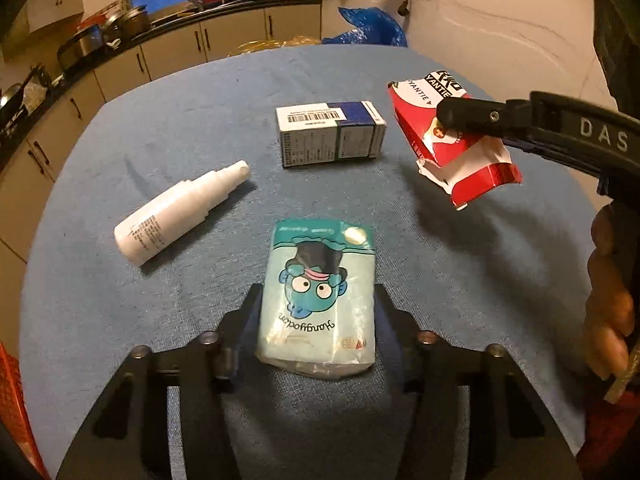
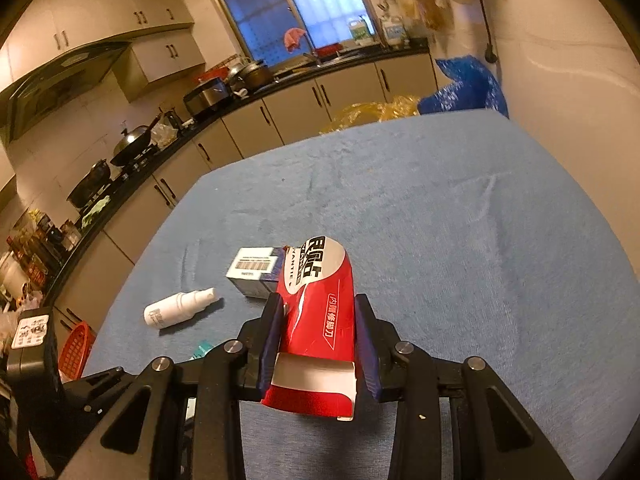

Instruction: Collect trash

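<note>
Now the left fingers [image 1: 316, 300] squeeze the tissue pack [image 1: 320, 296], and the right fingers [image 2: 316, 320] clamp the red carton [image 2: 316, 320].

- The left wrist view looks steeply down along its black fingers [image 1: 256, 320] onto the blue cloth-covered table [image 1: 460, 280], close above a pale blue printed tissue pack [image 1: 320, 292].
- The right wrist view faces forward at a shallower slant, taking in more of the kitchen beyond.
- Both share the white plastic spray bottle [image 1: 176, 216], the white and blue cardboard box [image 1: 330, 134] and the crushed red carton [image 2: 316, 320]; probably the same window too.
</note>
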The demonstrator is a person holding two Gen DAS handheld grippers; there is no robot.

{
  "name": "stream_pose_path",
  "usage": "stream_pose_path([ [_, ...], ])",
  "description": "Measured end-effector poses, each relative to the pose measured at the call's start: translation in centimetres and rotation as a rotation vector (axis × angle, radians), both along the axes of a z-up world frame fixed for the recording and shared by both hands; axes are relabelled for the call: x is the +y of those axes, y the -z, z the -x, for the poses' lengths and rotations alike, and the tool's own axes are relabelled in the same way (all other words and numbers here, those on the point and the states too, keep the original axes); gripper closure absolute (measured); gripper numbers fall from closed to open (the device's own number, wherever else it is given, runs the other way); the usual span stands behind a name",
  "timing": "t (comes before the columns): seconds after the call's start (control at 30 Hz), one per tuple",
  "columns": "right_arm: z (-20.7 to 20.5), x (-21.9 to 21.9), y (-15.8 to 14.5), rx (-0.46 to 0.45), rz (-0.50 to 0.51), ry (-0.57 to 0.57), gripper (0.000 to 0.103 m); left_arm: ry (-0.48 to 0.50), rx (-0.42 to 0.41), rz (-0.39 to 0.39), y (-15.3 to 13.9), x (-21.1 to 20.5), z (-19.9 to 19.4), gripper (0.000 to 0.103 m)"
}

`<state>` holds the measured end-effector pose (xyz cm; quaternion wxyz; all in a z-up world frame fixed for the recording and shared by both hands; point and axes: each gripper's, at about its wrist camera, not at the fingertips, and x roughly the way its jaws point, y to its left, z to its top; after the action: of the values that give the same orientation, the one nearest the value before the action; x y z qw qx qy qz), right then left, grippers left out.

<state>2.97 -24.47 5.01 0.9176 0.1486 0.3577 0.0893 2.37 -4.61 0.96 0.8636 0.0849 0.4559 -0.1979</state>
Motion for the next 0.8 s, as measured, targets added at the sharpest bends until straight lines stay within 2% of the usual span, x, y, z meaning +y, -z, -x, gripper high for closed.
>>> stream_pose_path([
  [0.17,0.8,1.0,-1.0,-0.069,0.036,-0.027,0.065,-0.066,-0.039,0.055,0.2,1.8,0.8,0.072],
  [0.27,1.5,1.9,-1.5,-0.114,0.053,-0.05,0.065,-0.123,-0.081,0.096,-0.4,3.2,1.2,0.073],
  [0.4,2.2,3.3,-2.1,-0.164,0.073,-0.093,0.065,-0.214,-0.261,0.11,-2.7,5.0,2.6,0.073],
  [0.47,2.7,4.1,-2.2,-0.188,0.089,-0.114,0.064,-0.258,-0.32,0.102,-3.3,5.4,3.0,0.073],
  [0.6,3.1,5.4,-2.2,-0.203,0.109,-0.155,0.064,-0.334,-0.371,0.085,-3.8,6.4,2.0,0.073],
  [0.8,3.4,6.7,-1.7,-0.206,0.141,-0.192,0.064,-0.383,-0.39,0.094,-4.2,7.6,1.9,0.072],
])
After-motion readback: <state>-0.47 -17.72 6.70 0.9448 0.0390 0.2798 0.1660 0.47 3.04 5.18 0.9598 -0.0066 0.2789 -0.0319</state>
